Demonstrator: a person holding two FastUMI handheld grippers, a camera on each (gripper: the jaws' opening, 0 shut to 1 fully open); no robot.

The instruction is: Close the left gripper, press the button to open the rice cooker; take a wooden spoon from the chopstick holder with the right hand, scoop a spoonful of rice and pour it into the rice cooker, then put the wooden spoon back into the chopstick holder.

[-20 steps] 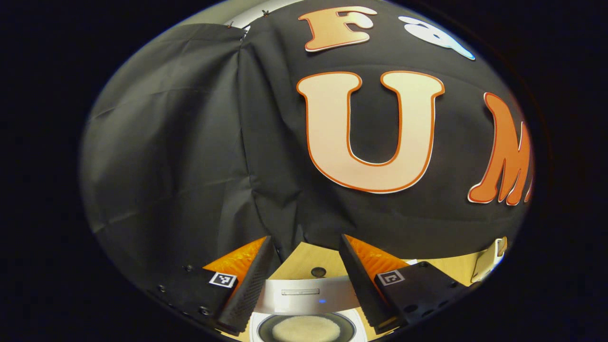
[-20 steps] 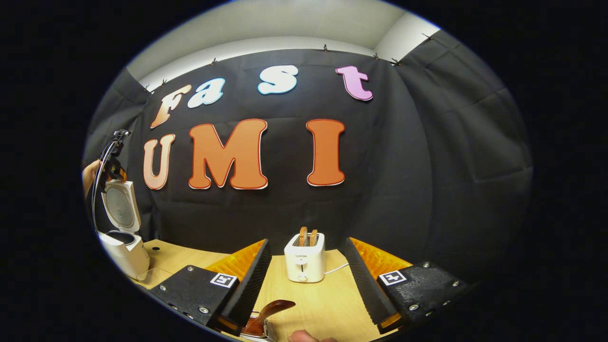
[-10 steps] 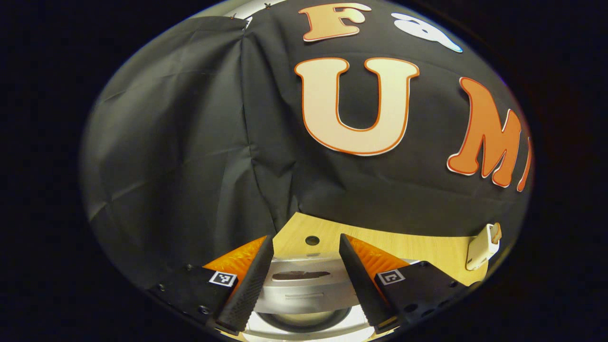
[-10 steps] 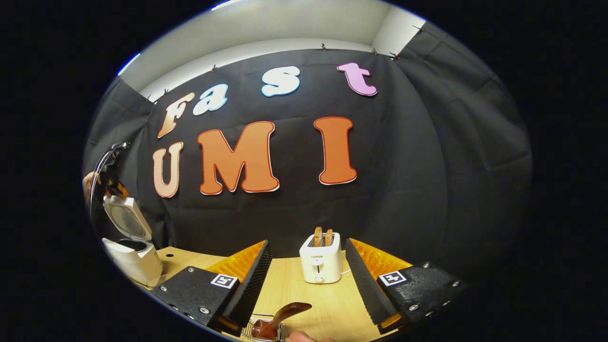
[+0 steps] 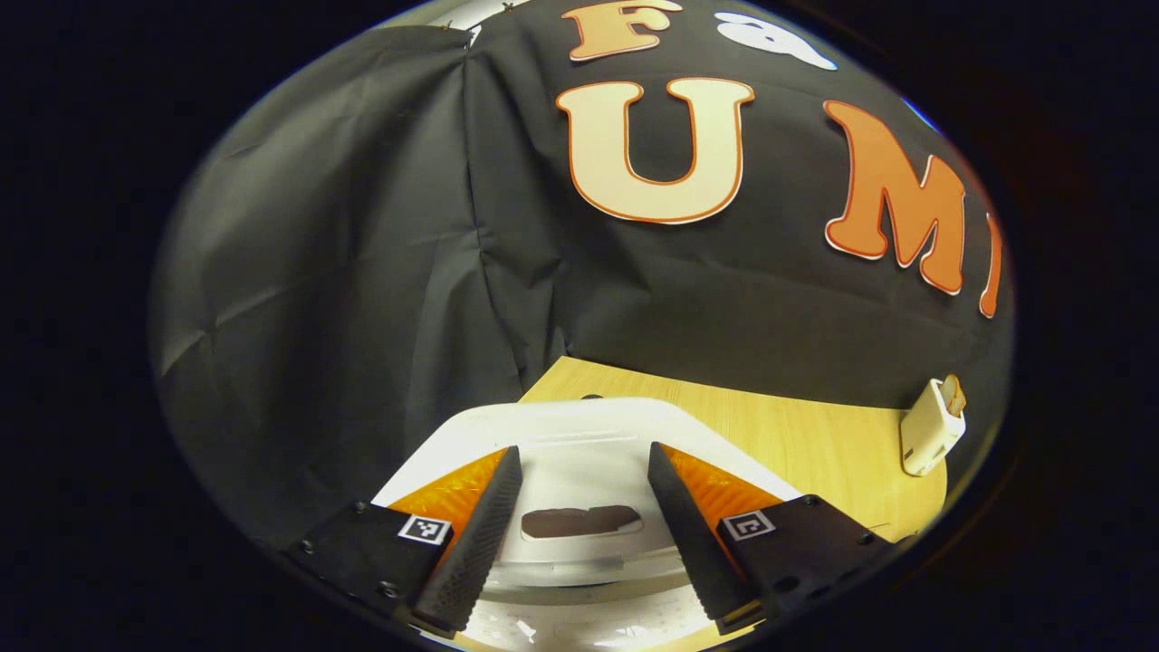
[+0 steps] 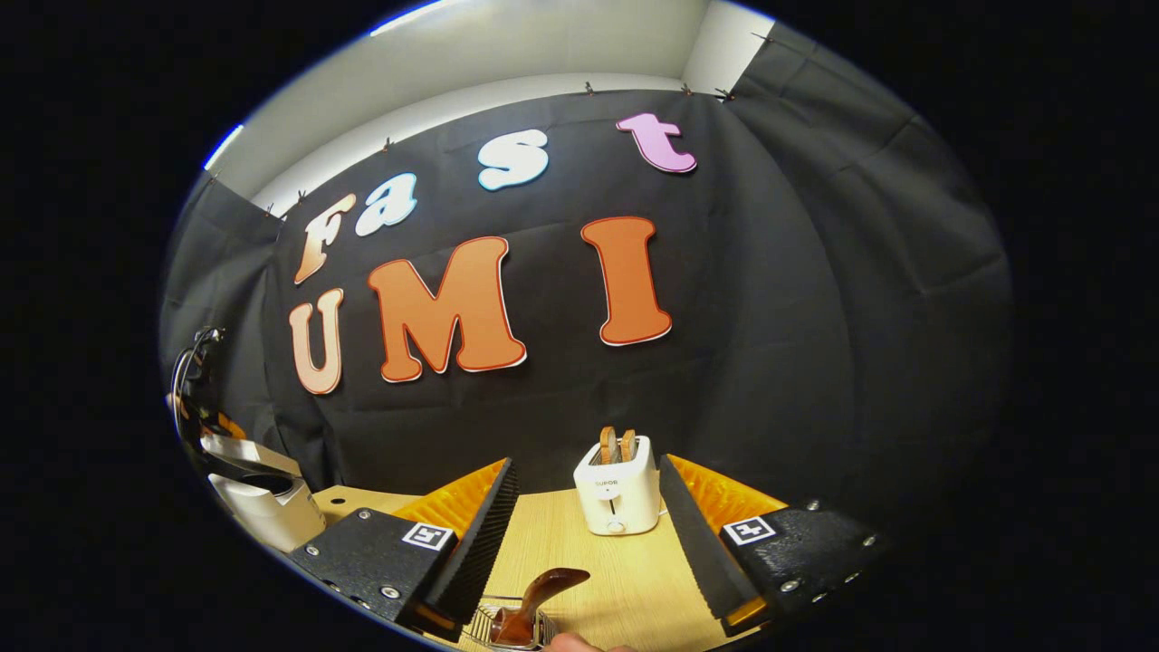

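The white rice cooker's lid [image 5: 579,435] lies low under my left gripper [image 5: 582,450], whose open fingers straddle the lid's dark handle recess [image 5: 581,521] without pressing on it. In the right gripper view the rice cooker [image 6: 267,512] stands at the far left with its lid almost down. My right gripper [image 6: 586,462] is open and hangs above the wooden spoon [image 6: 543,589], which leans in the wire chopstick holder [image 6: 507,627] near its left finger. The inside of the cooker is hidden.
A white toaster [image 6: 616,493] with two slices of bread stands at the back of the wooden table [image 6: 625,580]; it is also at the right edge as the toaster [image 5: 928,426]. A person's fingertip [image 6: 579,643] peeks in at the bottom.
The cooker's lid has swung down from upright to nearly shut, covering the rice seen a second ago. The left gripper came down with it. The right gripper has hardly moved.
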